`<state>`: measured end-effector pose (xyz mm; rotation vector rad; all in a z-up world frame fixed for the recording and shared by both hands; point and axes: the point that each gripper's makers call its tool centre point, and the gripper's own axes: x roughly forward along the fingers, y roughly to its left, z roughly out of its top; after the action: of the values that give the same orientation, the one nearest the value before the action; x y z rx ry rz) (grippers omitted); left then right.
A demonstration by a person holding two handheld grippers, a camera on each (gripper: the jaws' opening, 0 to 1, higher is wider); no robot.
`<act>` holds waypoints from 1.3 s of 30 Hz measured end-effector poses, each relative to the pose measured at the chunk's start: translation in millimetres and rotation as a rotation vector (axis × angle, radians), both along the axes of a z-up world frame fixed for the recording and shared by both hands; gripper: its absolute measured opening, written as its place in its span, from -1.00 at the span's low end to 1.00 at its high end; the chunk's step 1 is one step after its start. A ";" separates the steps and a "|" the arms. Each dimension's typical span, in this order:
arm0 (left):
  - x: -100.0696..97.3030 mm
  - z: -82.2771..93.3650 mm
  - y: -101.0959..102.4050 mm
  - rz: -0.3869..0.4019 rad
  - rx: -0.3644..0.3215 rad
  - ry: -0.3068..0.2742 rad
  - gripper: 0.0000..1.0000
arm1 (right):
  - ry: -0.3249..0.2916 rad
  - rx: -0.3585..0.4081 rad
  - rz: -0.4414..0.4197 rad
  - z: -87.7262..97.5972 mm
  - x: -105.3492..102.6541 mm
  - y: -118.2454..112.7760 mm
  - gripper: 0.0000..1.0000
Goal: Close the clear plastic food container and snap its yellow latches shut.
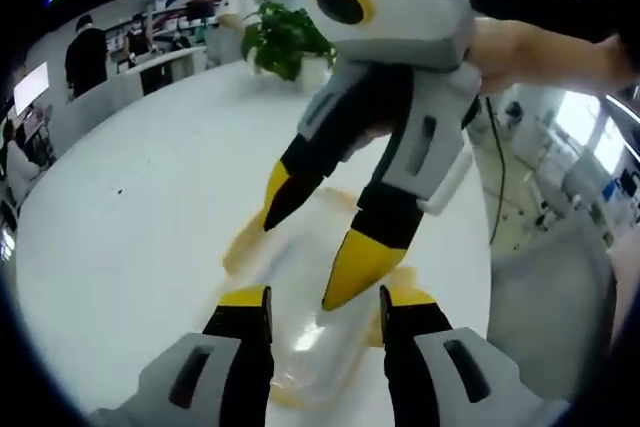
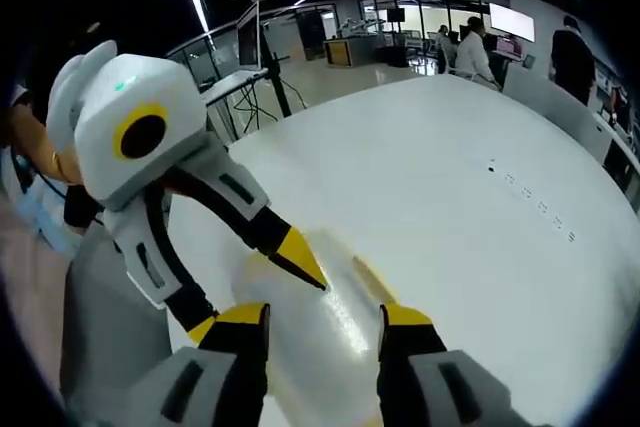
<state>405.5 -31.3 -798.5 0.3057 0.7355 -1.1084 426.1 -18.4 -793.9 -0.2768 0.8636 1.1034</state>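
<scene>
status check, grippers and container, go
Left gripper open, jaws either side of the container. Right gripper open over it too, one tip on the lid. Yellow latches look unsnapped. White table otherwise bare nearby.

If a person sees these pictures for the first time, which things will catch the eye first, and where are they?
In the left gripper view, the right gripper comes down from the top, its yellow-tipped jaws apart over the clear container on the white table. The left gripper waits open at the near end of the container. A green plant stands at the far edge of the table.
</scene>
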 end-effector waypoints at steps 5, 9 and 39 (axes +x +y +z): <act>0.0 1.1 -2.2 -0.011 -0.004 -0.011 -0.18 | -0.008 -0.010 0.001 -1.4 2.8 -0.9 -0.17; -0.4 0.7 -3.0 -0.026 0.005 -0.026 -0.18 | -0.013 -0.023 0.009 -2.9 4.1 -3.0 -0.17; -7.5 -11.6 -8.6 -0.182 0.118 -0.213 -0.03 | -0.098 -0.110 0.128 -7.7 13.1 -3.2 -0.10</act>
<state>397.9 -39.9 -810.1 0.5910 0.5928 -1.1846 439.2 -21.5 -801.6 -0.4799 0.8295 1.1528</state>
